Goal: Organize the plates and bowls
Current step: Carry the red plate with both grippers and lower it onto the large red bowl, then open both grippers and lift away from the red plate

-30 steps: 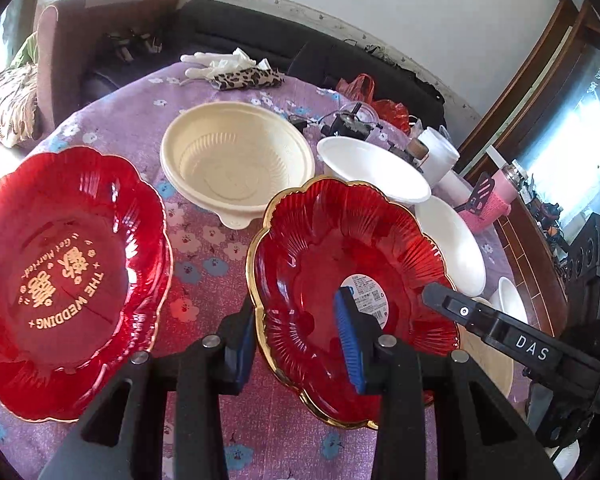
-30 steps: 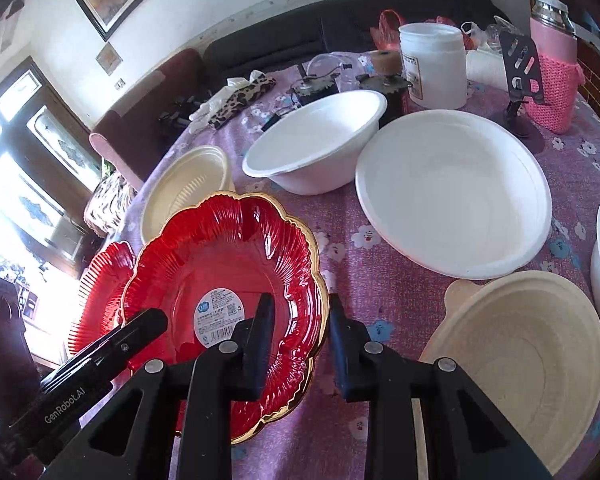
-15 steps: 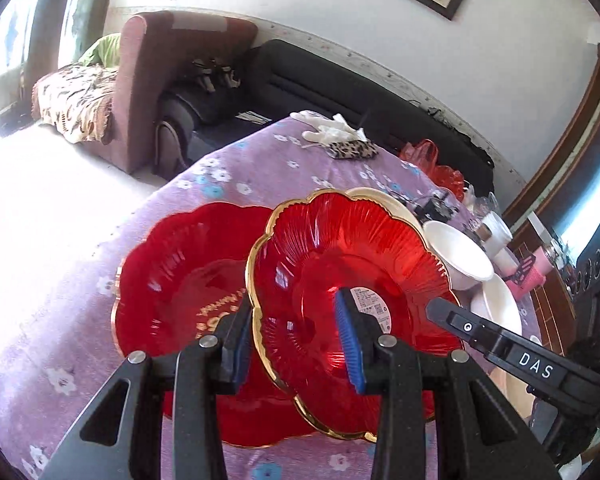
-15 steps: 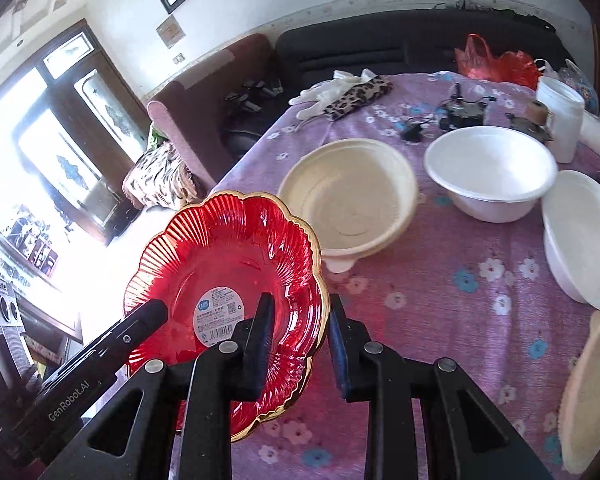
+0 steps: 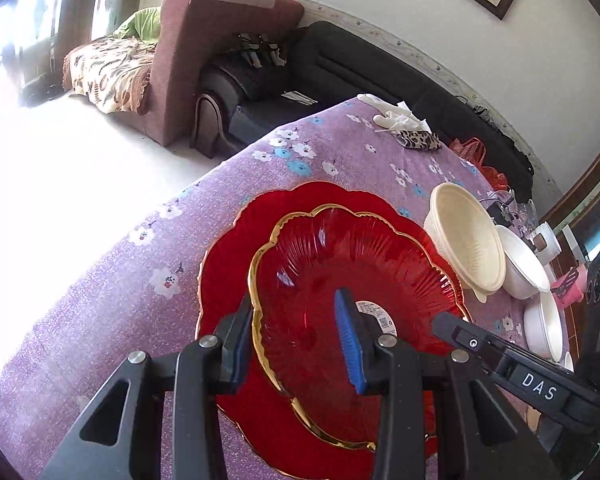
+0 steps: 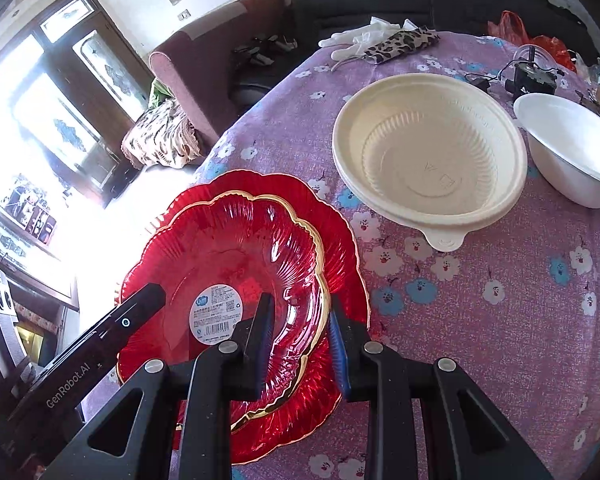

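Between the two grippers, one red plate with a gold rim, held from opposite sides.

Left wrist view: left gripper point(image 5: 296, 336) is clamped on the gold-rimmed red plate point(image 5: 356, 280). Its rim passes between the pads: one finger sits outside the rim at the plate's left edge, the other blue pad point(image 5: 350, 344) rests inside on the plate's floor, just beside the white label point(image 5: 374, 316). Jaws are part-way apart, pinching the rim. The plate sits over a larger red plate point(image 5: 228, 256) that lies on the purple flowered tablecloth point(image 5: 100, 300); the larger rim shows all round the left and top (cannot tell if the two touch). The right gripper's body point(image 5: 512, 368) enters from the right, reaching the plate's right edge. Cream bowl point(image 5: 468, 240) is just beside the red plates on the right, then white bowls point(image 5: 524, 268) further along.

Right wrist view: right gripper point(image 6: 300, 336) pinches the same gold-rimmed plate point(image 6: 236, 256) at its right rim, left pad point(image 6: 264, 332) inside the dish, right pad outside, jaws narrow. Label point(image 6: 216, 312) lies just left of the inner pad. The larger plate point(image 6: 340, 240) shows beneath and to the right. Left gripper's body point(image 6: 100, 344) comes in from the lower left over the plate's far edge. Cream bowl point(image 6: 428, 152) stands apart, up and right on the cloth point(image 6: 500, 300), a white bowl point(image 6: 568, 148) beside it.
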Action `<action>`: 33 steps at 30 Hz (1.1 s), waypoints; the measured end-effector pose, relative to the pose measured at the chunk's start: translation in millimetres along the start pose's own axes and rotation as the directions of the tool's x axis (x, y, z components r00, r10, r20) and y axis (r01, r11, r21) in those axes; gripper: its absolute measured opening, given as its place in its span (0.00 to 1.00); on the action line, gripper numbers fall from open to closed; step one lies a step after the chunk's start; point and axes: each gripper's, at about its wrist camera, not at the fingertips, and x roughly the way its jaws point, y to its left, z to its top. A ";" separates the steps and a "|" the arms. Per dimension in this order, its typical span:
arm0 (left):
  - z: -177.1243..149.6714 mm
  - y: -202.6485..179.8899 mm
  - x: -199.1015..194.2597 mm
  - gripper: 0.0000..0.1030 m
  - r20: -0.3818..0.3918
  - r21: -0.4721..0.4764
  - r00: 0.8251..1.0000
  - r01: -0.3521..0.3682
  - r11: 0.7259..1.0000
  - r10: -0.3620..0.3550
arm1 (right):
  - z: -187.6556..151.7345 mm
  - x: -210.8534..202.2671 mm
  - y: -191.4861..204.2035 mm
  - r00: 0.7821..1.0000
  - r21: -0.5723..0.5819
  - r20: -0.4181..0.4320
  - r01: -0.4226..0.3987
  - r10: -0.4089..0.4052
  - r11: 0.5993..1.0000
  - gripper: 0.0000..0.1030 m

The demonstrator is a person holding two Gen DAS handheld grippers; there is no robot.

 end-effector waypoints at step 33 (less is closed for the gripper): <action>5.6 -18.3 -59.6 0.75 0.161 0.092 0.987 -0.035 0.995 0.020 | -22.3 -67.2 10.4 0.964 -0.052 0.254 0.094 -0.077 0.994 0.60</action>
